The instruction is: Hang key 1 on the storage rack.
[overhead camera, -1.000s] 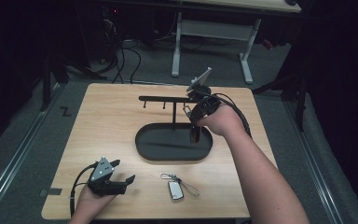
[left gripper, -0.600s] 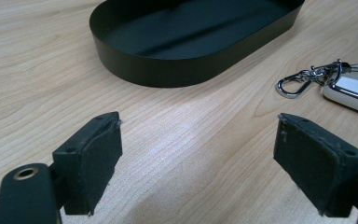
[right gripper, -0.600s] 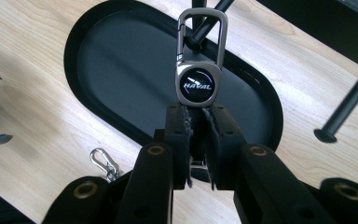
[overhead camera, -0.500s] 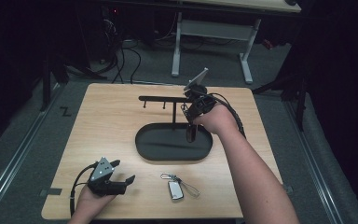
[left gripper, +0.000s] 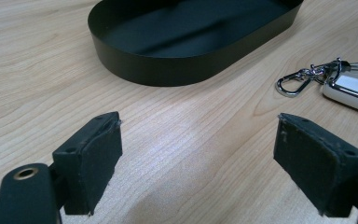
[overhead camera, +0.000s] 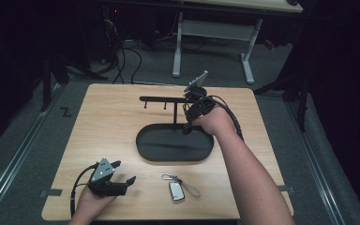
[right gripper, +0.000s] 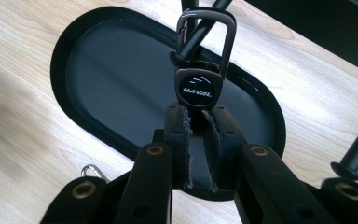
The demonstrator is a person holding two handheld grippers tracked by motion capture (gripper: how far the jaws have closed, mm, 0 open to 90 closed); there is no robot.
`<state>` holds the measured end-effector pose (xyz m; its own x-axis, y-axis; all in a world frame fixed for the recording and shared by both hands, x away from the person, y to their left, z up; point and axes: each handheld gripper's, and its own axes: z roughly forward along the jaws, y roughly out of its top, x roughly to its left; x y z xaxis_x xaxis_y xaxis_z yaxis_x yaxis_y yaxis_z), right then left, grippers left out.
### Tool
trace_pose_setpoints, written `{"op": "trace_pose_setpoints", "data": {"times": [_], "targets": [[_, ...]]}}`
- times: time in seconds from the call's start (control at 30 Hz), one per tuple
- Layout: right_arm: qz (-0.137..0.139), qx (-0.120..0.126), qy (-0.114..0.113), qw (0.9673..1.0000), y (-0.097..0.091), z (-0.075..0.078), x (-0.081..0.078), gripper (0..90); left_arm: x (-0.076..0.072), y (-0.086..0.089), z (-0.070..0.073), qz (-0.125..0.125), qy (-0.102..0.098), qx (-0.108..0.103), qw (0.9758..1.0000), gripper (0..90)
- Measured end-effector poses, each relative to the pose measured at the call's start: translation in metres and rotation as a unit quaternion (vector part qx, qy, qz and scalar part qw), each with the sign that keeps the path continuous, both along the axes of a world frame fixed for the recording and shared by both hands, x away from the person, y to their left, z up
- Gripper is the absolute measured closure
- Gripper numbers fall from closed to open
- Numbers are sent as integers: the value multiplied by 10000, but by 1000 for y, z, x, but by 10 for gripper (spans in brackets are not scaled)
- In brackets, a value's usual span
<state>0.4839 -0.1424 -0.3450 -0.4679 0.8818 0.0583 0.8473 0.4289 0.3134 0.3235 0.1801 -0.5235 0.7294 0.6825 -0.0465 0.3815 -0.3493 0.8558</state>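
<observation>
On table: one tray (overhead camera: 145, 149), two keychains (overhead camera: 176, 186) (right gripper: 200, 70), one in right claw (right gripper: 196, 122).

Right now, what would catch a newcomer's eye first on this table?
Probably the black oval tray with its hook stand at the table's middle. The right hand-held gripper, over the tray, is shut on a HAVAL key fob. Near the front edge lies a silver key fob, beside the open left hand-held gripper.
</observation>
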Motion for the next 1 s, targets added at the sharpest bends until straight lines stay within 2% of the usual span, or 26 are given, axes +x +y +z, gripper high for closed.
{"op": "trace_pose_setpoints", "data": {"times": [0.3, 0.47, 0.8, 1.0], "targets": [[-12, -6, -25, 10000, 0, -4, 1, 784, 1, 0, 0, -6, 24, 5, 10000, 158], [-24, 110, -69, 9999, -2, -1, -2, 746, 0, -1, 0, -8, 25, 7, 10000, 158], [46, 145, -98, 9998, -12, -1, -19, 674, 1, -3, -1, -25, 34, 26, 10000, 158], [21, 116, -94, 9999, -22, -10, -31, 612, 1, -4, -2, -34, 38, 45, 10000, 158]]}}
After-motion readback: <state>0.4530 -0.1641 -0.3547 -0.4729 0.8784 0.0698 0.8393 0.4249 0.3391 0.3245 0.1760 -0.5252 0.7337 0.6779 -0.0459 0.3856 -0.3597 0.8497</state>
